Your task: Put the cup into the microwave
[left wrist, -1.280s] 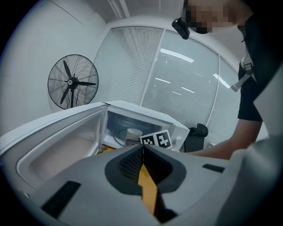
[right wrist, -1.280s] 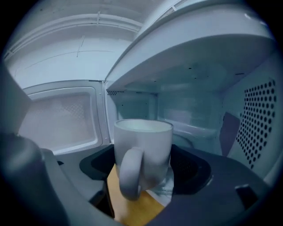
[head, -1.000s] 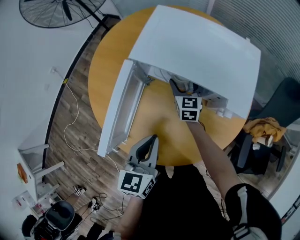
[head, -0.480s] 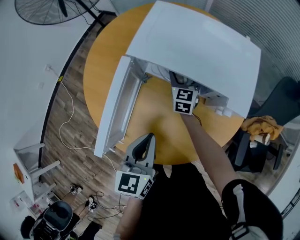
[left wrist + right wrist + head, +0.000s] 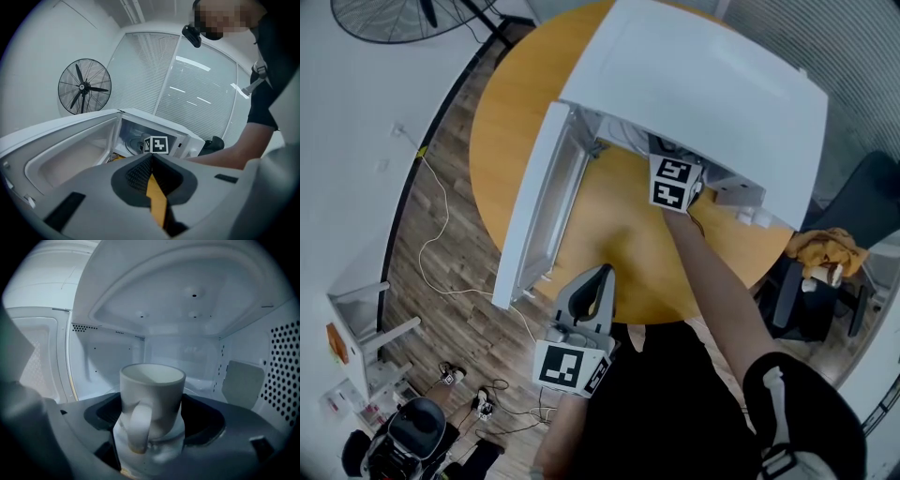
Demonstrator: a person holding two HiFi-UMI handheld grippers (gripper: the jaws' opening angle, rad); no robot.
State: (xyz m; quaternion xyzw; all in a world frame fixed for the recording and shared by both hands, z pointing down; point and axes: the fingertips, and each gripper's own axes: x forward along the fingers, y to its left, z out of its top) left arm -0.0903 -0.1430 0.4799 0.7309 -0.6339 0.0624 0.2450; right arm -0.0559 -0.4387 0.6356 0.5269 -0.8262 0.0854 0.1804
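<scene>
— Where is the cup [image 5: 152, 380]?
— Inside the white microwave [image 5: 703, 84], upright, handle toward me, clamped between the jaws of my right gripper [image 5: 152, 411].
— And your left gripper [image 5: 151, 161]?
— It hangs at the round table's [image 5: 516, 112] near edge, jaws pressed together on nothing, facing the open door [image 5: 539, 211].

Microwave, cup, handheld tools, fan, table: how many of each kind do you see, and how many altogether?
White microwave oven: 1
White ceramic cup: 1
Grey two-jaw grippers: 2, left gripper and right gripper
Black pedestal fan: 1
Round wooden table: 1
Total: 6
</scene>
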